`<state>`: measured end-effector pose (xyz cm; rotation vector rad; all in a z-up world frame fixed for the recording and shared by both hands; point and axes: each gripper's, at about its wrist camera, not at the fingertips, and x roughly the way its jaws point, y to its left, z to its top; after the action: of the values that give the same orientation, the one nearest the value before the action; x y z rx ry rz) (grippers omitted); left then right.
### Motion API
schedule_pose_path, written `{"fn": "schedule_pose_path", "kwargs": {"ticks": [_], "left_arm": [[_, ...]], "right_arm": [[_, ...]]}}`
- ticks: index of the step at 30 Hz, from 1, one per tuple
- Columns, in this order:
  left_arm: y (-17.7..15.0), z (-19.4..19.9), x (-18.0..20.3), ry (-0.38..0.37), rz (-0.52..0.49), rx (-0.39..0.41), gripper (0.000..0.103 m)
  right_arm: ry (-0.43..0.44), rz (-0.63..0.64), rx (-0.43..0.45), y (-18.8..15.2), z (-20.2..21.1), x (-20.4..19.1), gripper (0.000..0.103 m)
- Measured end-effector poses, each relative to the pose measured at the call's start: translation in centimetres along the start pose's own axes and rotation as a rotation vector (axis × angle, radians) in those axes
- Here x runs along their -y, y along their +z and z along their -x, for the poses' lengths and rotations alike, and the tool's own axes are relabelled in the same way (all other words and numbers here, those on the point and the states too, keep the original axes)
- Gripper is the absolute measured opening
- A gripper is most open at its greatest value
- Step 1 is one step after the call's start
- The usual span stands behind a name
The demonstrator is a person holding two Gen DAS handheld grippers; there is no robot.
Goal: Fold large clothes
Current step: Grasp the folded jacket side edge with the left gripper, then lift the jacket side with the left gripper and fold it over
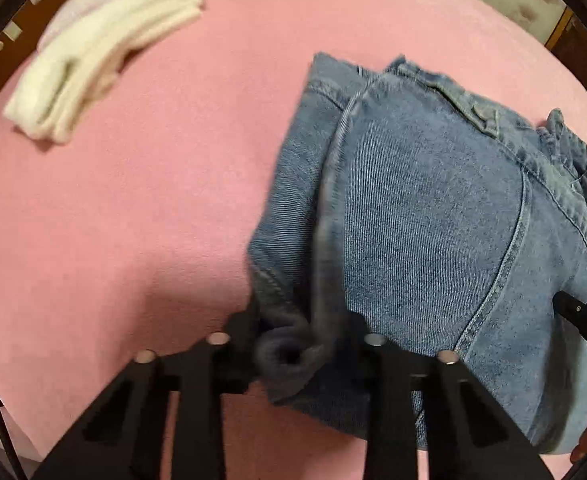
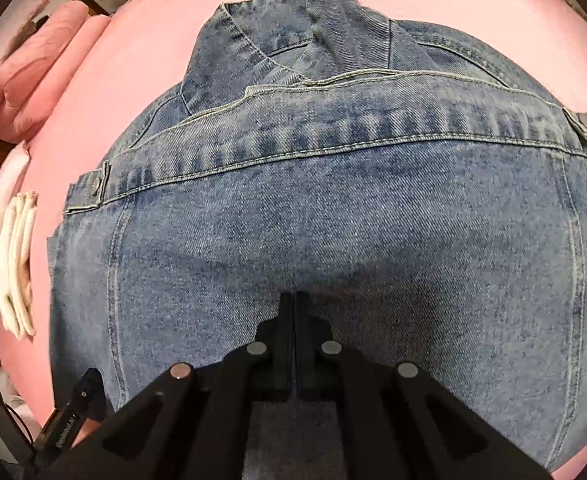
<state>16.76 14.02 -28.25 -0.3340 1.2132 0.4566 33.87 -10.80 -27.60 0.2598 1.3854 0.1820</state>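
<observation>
A blue denim jacket [image 1: 433, 208] lies folded on the pink bed cover [image 1: 153, 200]. It fills most of the right wrist view [image 2: 333, 208], back side up, collar at the far end. My left gripper [image 1: 297, 336] has its fingers apart, with a rolled bunch of the jacket's near left edge between them; that part is blurred. My right gripper [image 2: 294, 312] is shut, its fingertips pressed together on the jacket's near middle. The right gripper's tip shows at the right edge of the left wrist view [image 1: 573, 308].
A folded white garment [image 1: 105, 52] lies at the far left of the bed, also in the right wrist view [image 2: 17, 264]. A pink folded quilt [image 2: 41, 64] sits at the bed's far corner. Wooden furniture stands beyond the bed edges.
</observation>
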Motion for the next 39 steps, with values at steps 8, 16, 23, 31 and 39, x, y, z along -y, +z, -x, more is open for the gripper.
{"fn": "schedule_pose_path", "kwargs": {"ticks": [8,16,23,31,39], "left_arm": [[-0.4,5.5,3.9,-0.136,0.119,0.227,0.014],[-1.3,16.1,13.5,-0.293,0.099,0.449,0.012],[-6.0,21.3,27.8,-0.551,-0.128,0.356,0.012],[-12.5,18.4,35.7,-0.485,-0.313,0.171,0.012],[-12.7,19.6,37.5,-0.519,-0.394,0.216,0.013]], "right_arm": [[0.199,-0.039,-0.009,-0.4,0.3,4.6,0.000],[0.504,-0.129,-0.094,-0.1,-0.9,11.1,0.000],[0.741,-0.163,-0.197,-0.8,-3.0,14.9,0.000],[0.839,-0.148,-0.184,-2.8,-3.7,16.7,0.000],[0.842,-0.138,-0.245,-2.7,-2.9,18.5,0.000]]}}
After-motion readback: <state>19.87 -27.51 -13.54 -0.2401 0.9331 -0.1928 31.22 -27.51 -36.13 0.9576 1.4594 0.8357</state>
